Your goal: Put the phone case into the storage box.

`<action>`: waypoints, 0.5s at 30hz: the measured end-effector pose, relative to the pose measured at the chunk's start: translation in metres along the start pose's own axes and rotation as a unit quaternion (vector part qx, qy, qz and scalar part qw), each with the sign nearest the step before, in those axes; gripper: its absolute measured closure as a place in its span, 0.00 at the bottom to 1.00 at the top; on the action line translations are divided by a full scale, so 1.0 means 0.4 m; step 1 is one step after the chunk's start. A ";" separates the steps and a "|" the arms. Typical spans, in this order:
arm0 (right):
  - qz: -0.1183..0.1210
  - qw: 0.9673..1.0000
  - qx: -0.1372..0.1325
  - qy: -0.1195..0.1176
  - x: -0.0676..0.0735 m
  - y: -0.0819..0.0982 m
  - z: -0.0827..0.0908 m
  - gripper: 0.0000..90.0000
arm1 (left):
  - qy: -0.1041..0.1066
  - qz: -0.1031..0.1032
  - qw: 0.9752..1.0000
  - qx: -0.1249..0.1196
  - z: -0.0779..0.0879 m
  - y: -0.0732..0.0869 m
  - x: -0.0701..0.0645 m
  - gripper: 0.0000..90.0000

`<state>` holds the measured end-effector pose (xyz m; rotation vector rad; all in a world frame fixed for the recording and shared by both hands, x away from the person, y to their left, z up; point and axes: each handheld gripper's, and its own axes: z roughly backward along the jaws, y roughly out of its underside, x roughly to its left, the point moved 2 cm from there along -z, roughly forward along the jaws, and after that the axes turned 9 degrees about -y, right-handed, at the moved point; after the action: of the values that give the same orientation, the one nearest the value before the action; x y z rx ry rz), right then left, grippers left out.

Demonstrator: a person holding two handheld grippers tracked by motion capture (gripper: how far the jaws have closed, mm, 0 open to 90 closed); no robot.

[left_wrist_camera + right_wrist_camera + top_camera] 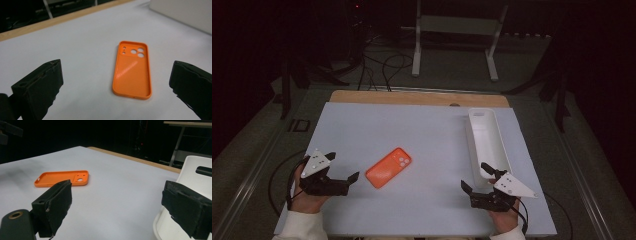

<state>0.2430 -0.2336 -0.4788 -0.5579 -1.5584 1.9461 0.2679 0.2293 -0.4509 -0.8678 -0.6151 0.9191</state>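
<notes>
An orange phone case (388,167) lies hollow side up on the white table top (427,130), slightly left of centre. My left gripper (344,166) rests at the table's left, a short way from the case, jaws wide open around nothing. In the left gripper view the case (132,70) lies just ahead, between the lines of the two jaws of this gripper (117,73). My right gripper (474,175) sits at the front right, also open and holding nothing. In the right gripper view the case (62,178) lies farther off, past the left jaw of that gripper (117,187).
A long white tray (474,116) runs front to back along the table's right side, its near end beside my right gripper; its handle end (192,167) appears in the right gripper view. A wooden strip (412,97) edges the far side. Cables and a metal stand (417,60) lie beyond.
</notes>
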 end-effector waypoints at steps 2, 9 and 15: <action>-0.002 1.000 0.000 0.000 0.000 0.001 -0.001 0.10 | 0.000 -0.009 1.000 0.018 -0.015 -0.007 -0.007 0.00; -0.003 1.000 0.001 0.002 -0.004 0.001 0.001 0.10 | 0.001 -0.034 0.997 0.075 -0.068 -0.032 -0.017 0.00; -0.005 1.000 0.000 0.002 -0.005 0.000 0.003 0.10 | 0.005 -0.051 0.993 0.111 -0.101 -0.044 -0.025 0.00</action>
<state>0.2437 -0.2358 -0.4787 -0.5543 -1.5566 1.9363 0.3015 0.1998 -0.4581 -0.6367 -0.5326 0.8723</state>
